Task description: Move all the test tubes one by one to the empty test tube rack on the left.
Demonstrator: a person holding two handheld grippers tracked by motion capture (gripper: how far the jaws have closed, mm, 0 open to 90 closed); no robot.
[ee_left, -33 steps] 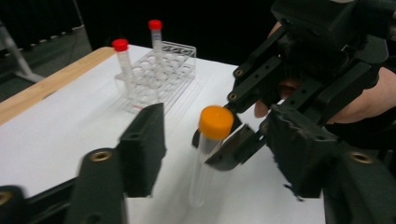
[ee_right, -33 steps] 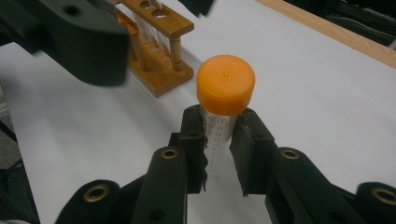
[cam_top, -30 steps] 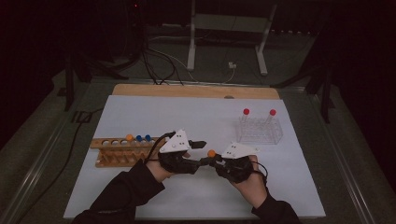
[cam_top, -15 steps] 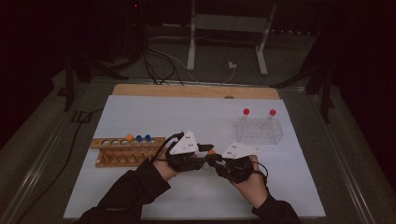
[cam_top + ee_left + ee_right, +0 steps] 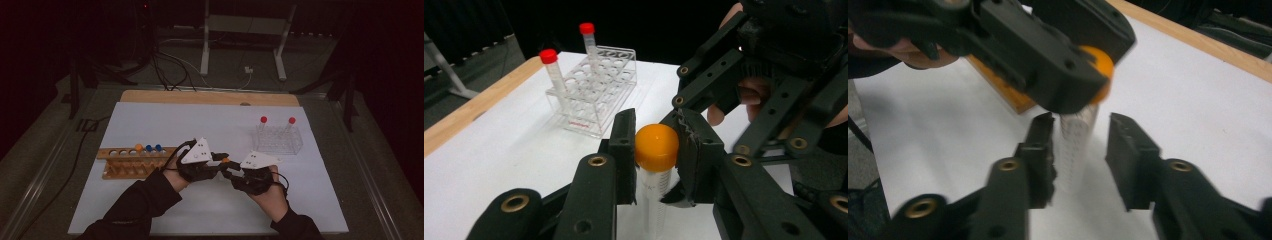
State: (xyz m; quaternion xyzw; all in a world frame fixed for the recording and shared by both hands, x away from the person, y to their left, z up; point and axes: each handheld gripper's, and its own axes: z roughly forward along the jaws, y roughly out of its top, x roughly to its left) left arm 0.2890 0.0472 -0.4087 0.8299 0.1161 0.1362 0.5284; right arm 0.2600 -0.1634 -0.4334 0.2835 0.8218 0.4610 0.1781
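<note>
A clear tube with an orange cap (image 5: 656, 147) stands upright between the two grippers at the middle of the white mat. My left gripper (image 5: 656, 135) is shut on its cap, seen in the high view as the left gripper (image 5: 216, 161) just beside the orange cap (image 5: 226, 160). My right gripper (image 5: 1082, 125) is open, its jaws on either side of the tube's body (image 5: 1077, 145) with a gap on each side. It faces the left one as the right gripper (image 5: 235, 172) in the high view. The tube's lower end is hidden.
A wooden rack (image 5: 131, 162) with an orange-capped and two blue-capped tubes lies left of the grippers. A clear plastic rack (image 5: 277, 142) holding two red-capped tubes (image 5: 549, 56) stands at the right rear. The mat's wooden edge (image 5: 210, 97) runs along the back.
My left gripper has shifted slightly right and tilted, narrowing the gap to the right gripper. The tube stays between them.
</note>
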